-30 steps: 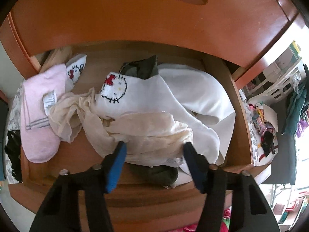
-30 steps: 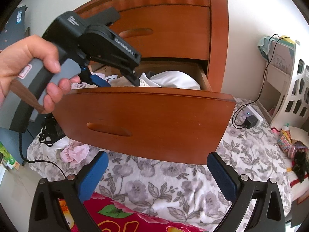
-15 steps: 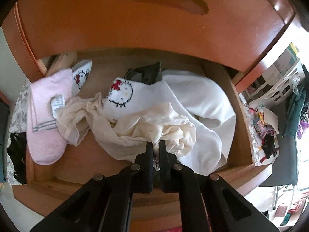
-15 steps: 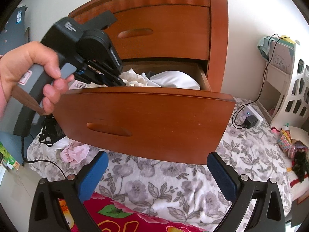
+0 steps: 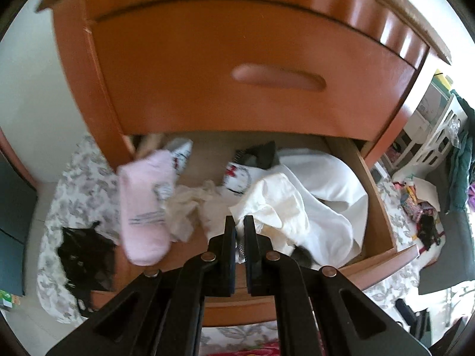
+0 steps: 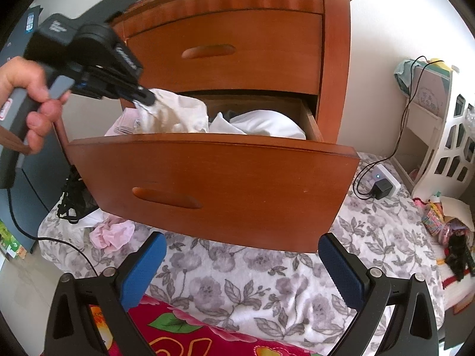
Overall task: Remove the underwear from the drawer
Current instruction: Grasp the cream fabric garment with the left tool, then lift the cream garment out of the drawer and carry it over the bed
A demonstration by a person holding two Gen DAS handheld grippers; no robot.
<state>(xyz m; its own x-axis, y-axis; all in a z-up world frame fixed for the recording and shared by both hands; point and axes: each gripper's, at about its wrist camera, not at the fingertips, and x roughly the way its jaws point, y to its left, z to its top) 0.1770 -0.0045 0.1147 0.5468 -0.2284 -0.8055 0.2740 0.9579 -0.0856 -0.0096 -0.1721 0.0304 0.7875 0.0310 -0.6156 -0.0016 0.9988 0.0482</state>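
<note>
The lower drawer (image 6: 237, 184) of a wooden nightstand stands pulled out, full of clothes. A hand holds my left gripper (image 6: 145, 99) above the drawer's left end, shut on a bunched cream underwear (image 6: 175, 115), which hangs from its tips, raised over the front edge. In the left wrist view the jaws (image 5: 240, 222) pinch the same cream underwear (image 5: 276, 204), whose rest trails into the drawer. My right gripper (image 6: 242, 246) stays open and empty in front of the drawer front, low over the flowered bedsheet.
Still in the drawer lie a pink sock (image 5: 145, 207), a white garment (image 5: 332, 195), a cartoon-cat sock (image 5: 237, 178) and a dark item (image 5: 261, 155). A black garment (image 5: 83, 255) and a pink cloth (image 6: 112, 234) lie left of it; a charger (image 6: 381, 188) and a white rack (image 6: 445, 136) are on the right.
My left gripper closed on the cream underwear, then rose and drew back, lifting the cloth above the drawer's front edge. My right gripper stayed still and open.
</note>
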